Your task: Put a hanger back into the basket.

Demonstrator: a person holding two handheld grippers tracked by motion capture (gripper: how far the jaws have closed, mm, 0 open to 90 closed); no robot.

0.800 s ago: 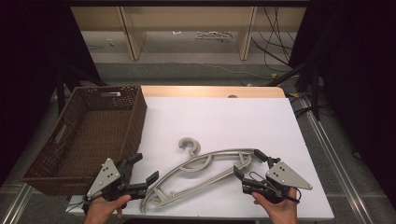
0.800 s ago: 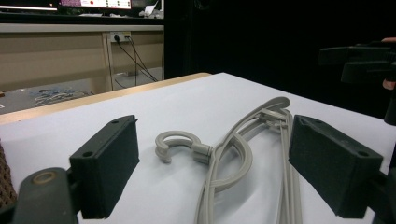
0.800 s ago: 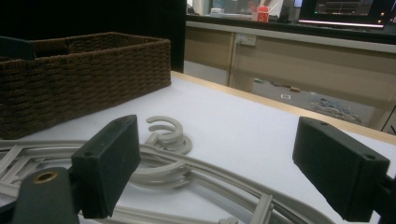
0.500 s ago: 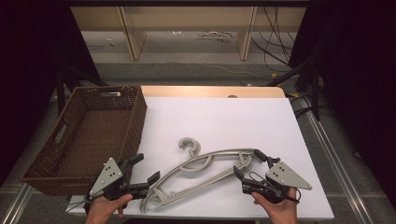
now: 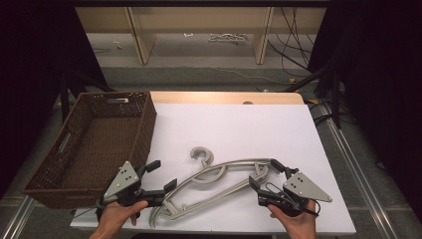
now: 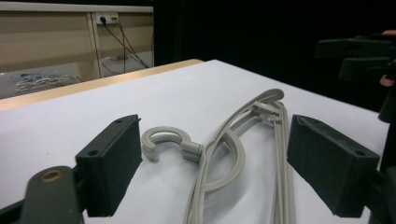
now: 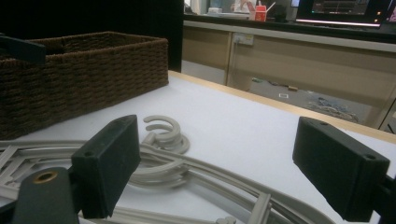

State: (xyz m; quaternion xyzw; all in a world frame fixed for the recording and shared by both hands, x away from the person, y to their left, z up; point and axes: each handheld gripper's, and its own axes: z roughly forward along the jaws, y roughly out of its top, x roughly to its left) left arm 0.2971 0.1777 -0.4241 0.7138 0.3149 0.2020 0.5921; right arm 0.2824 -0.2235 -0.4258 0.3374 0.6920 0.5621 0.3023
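White table (image 5: 239, 124), grey hanger (image 5: 214, 186) lengthwise across, hook (image 5: 201, 154) toward far edge

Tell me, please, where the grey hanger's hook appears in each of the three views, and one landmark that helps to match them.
High view: the hook is at lower centre, on the white table, right of the wicker basket.
Left gripper view: the hook is at lower centre-left, beside the left black jaw.
Right gripper view: the hook is at centre-left, in front of the basket.
Shared landmark: the hanger's curved grey arms.
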